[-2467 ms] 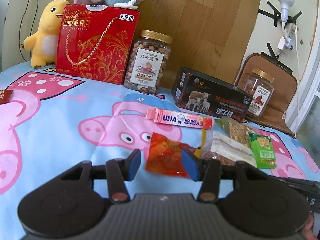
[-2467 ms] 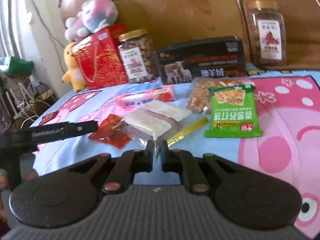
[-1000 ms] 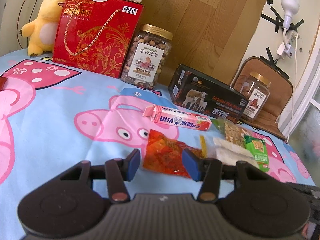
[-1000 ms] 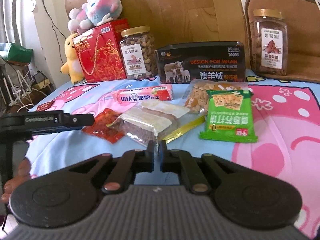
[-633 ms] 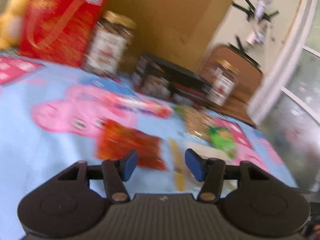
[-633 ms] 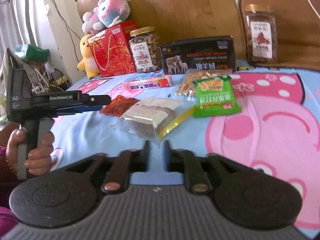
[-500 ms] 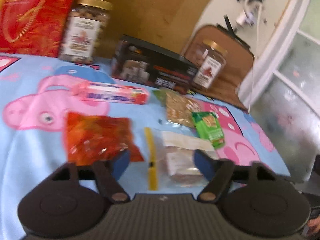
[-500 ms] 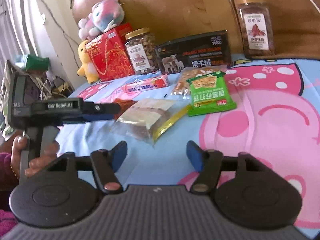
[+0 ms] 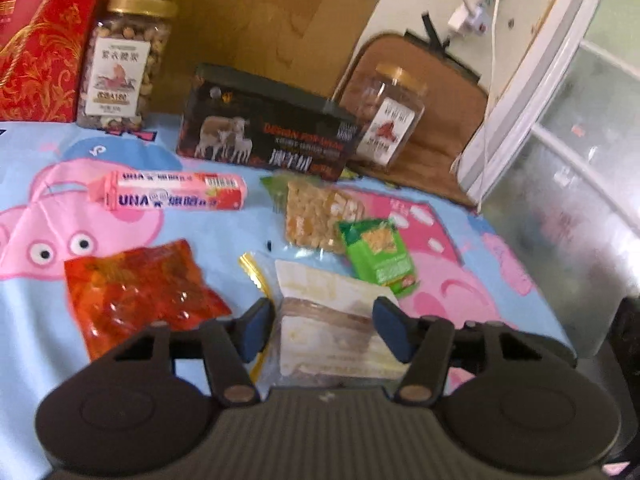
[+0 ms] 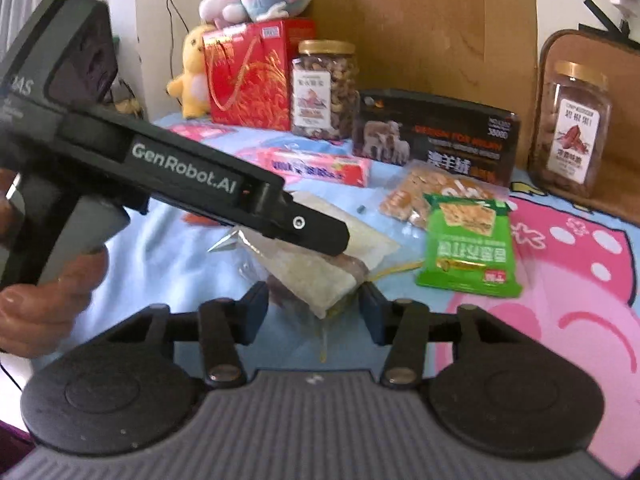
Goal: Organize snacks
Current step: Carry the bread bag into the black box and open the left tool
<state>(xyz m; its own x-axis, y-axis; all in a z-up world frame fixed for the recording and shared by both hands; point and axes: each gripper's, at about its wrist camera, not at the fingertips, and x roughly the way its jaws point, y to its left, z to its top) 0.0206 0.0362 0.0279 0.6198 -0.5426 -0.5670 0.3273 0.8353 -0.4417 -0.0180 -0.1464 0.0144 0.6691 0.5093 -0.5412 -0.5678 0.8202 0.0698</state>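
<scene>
Right now both sets of tongs are aimed at the clear zip bag (image 9: 332, 320) of pale bars lying on the cartoon-print bed sheet (image 9: 36, 344), w/ the orange packet (image 9: 140, 292) to one side and the green cracker pack (image 9: 380, 256) just beside it on the other. Left tongs (image 9: 320, 330) are half-wide and closing, bag seen between the tips, but pads not yet pressed on it. Right tongs (image 10: 312, 312) are likewise mid-width and closing, w/ the bag's near corner between them, no squeeze visible. Risk as judged: if both close on the same loose bag from diff. sides, film could be stretched or torn, or only slack plastic pinched so contents slide. Bars look crumbly, so a hard pinch could crush them. Green cracker pack could get dragged along since it sits so close to the bag.
</scene>
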